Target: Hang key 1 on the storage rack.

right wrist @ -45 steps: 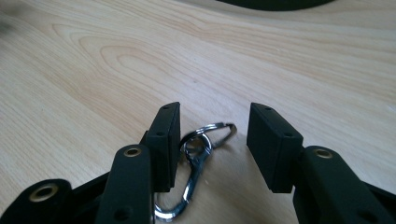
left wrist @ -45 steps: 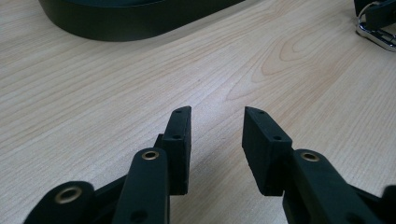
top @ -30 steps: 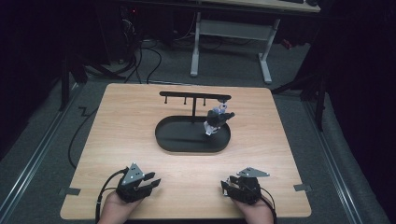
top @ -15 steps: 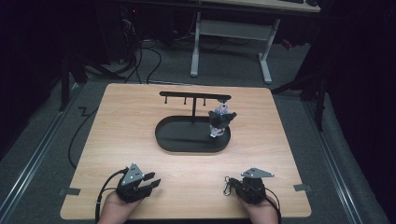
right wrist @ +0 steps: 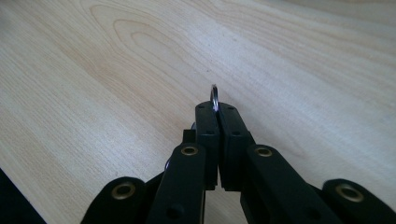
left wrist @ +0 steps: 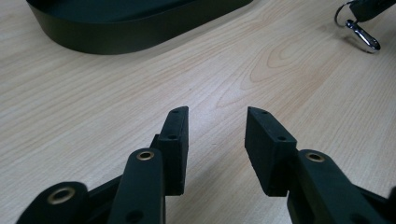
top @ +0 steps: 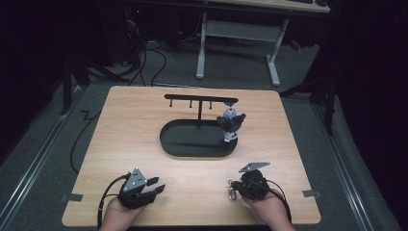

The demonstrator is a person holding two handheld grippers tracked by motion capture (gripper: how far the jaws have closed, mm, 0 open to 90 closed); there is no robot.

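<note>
— What does your right gripper (top: 234,188) have?

— Its jaws are pressed together on a key ring (right wrist: 214,98). In the right gripper view the thin metal ring sticks up edge-on from between the jaw tips, at the middle of the frame, with bare wood behind it. In the high view I see the ring and its clip hanging at the gripper's left side, low in the frame and right of centre, close over the tabletop (top: 144,130).

— And the clip?

— A small silver snap hook (left wrist: 362,36) on the ring. It shows best in the left gripper view, in the upper right corner, lying on or just above the wood; I cannot tell which.

— Your left gripper (top: 155,188)?

— It holds nothing. Its jaws stand moderately apart, and through the gap I see only wood grain. In the high view it rests at the lower left of the tabletop, pointing right, well apart from the other gripper.

— What else is on the tabletop?

— A black oval tray (top: 192,144) sits around the middle of the frame, with a post rising from it to a bar with small hooks (top: 199,99). A small figure charm (top: 230,122) in black, white and blue hangs from the bar's right end, over the right end of the tray. The tray's rim also shows at the upper left of the left gripper view.

— How far is the key ring from the bar?

— Well apart; the ring is near the front edge, below the tray in the frame.
</note>
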